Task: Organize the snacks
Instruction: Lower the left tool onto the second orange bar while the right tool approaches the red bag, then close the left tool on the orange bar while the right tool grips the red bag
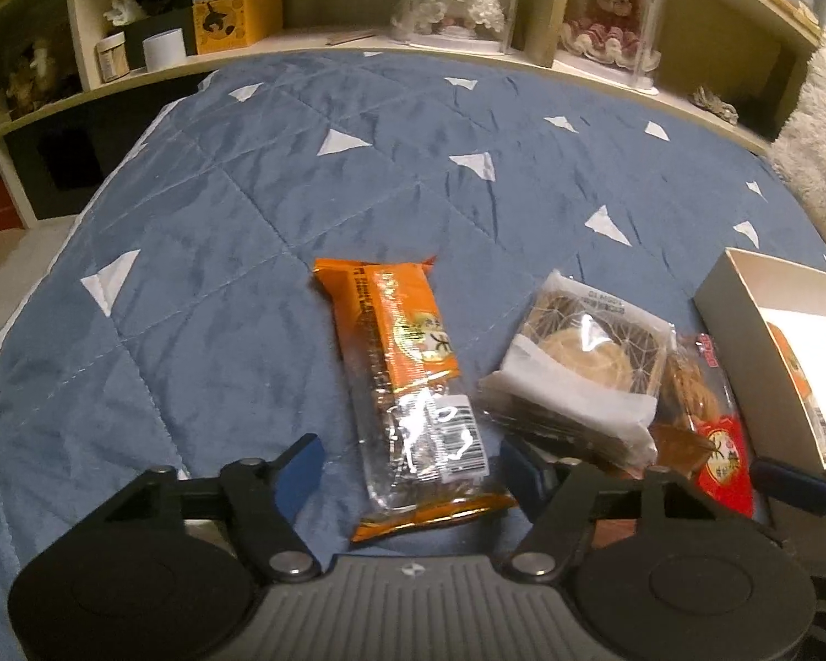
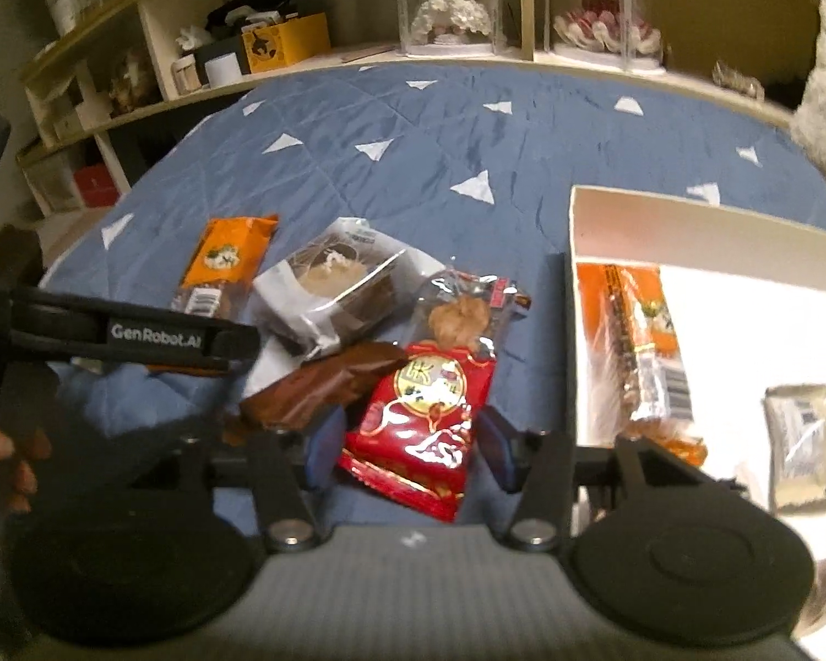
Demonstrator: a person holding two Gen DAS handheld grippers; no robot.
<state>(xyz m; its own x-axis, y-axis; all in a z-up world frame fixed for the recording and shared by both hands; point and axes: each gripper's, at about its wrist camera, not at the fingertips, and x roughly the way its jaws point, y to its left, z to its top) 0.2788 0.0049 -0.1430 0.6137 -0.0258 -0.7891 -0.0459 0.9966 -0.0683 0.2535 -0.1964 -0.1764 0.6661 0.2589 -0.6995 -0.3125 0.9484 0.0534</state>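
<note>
- Left gripper (image 1: 407, 471): blue-padded jaws spread, straddling the near end of a long orange-and-clear plastic snack packet (image 1: 407, 380); pads on either side, not pressing it.
- Right gripper (image 2: 407, 449): jaws spread around the near end of a shiny red foil snack bag (image 2: 429, 413); no grip seen.
- Both packets lie on a blue quilted bedspread with white triangles (image 1: 204, 231).
- Square clear-wrapped pastry pack with white paper (image 1: 583, 363) sits between orange packet and red bag.
- Brown wrapper (image 2: 325, 385) beside red bag.
- White open cardboard box (image 2: 710, 237) to the right, holding a second orange packet (image 2: 639, 341) and a pale wrapped item (image 2: 809, 440).
</note>
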